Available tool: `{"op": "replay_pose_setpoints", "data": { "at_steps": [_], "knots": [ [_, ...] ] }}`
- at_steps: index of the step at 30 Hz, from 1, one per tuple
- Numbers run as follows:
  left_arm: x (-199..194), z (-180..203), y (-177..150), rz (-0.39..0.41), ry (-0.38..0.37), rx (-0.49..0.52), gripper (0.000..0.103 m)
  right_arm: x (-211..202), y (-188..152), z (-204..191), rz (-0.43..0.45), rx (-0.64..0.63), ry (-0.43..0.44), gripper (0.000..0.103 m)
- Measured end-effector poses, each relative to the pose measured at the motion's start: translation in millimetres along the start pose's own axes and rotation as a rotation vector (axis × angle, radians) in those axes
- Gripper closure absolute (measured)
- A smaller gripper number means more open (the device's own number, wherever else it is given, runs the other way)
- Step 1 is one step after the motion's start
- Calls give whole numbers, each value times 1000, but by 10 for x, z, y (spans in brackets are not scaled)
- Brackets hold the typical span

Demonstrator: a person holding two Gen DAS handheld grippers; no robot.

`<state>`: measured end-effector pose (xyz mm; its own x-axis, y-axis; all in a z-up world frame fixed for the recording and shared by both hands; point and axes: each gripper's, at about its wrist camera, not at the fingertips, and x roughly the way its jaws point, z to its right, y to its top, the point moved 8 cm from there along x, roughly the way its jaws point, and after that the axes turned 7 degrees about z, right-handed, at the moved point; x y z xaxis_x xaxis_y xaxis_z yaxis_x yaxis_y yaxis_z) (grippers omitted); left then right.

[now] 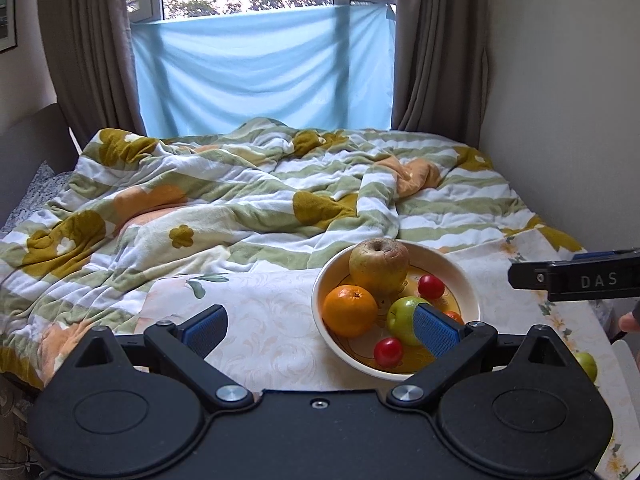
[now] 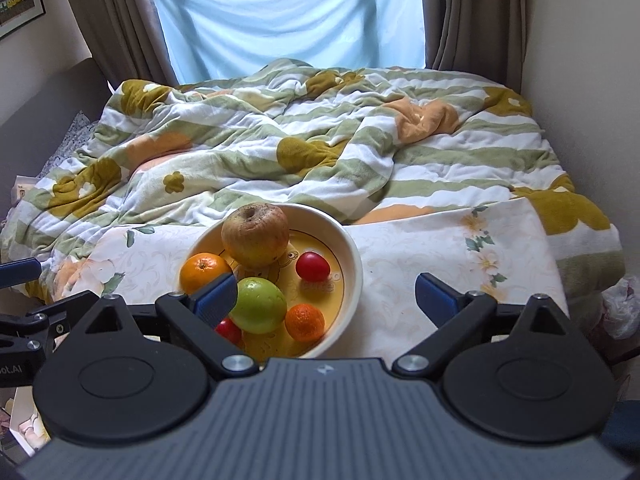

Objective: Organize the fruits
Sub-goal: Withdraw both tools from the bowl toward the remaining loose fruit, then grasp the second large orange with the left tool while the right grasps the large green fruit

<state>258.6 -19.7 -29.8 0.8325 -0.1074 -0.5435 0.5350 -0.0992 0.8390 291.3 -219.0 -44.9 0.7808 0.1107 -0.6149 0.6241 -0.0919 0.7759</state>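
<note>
The left tongs [image 1: 320, 326] stand wide open with nothing between their blue pads, held low over a pale flowered cloth [image 1: 256, 320]. The right pad of this pair overlaps the near left edge of a cream bowl [image 1: 468, 280] in the view, in front of a green apple [image 1: 402, 314].

The right tongs [image 2: 326, 296] are likewise spread wide and grip nothing. Their left pad sits in front of the bowl [image 2: 352, 256], between an orange [image 2: 202, 272] and the green apple [image 2: 260, 304]; their right pad hangs over bare cloth [image 2: 420, 248] to the right of the bowl.

All the fruit in the bowl lies ahead of both tongs. A large, wrinkled yellow-brown apple [image 2: 256, 234] sits at the far side, a red tomato [image 2: 313, 266] to its right, a small mandarin [image 2: 305, 322] at the near right, and a second tomato [image 2: 229, 330] at the near left, partly hidden by the tongs' arm. From the left wrist view, another green fruit [image 1: 586, 364] shows at the right edge, outside the bowl and half hidden behind the tongs.

Beyond the bowl spreads a rumpled striped blanket [image 2: 320, 140], then a blue sheet [image 2: 288, 12] over the window between brown curtains [image 2: 472, 12].
</note>
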Motion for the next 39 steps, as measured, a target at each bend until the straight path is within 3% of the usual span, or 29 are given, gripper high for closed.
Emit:
{"op": "replay_pose_setpoints", "data": {
  "at_steps": [10, 19, 27, 39],
  "knots": [
    [-689, 64, -177, 65, 58, -45, 1, -822, -187, 211, 61, 23, -20, 0],
    [-951, 6, -551, 41, 122, -56, 0, -1241, -553, 450, 80, -42, -72, 0],
    [-844, -220, -945, -31, 186, -64, 0, -1148, -1024, 633, 8, -47, -107, 0],
    [-194, -692, -1508, -123, 279, -71, 0, -666, -1360, 898, -24, -66, -122, 0]
  ]
}}
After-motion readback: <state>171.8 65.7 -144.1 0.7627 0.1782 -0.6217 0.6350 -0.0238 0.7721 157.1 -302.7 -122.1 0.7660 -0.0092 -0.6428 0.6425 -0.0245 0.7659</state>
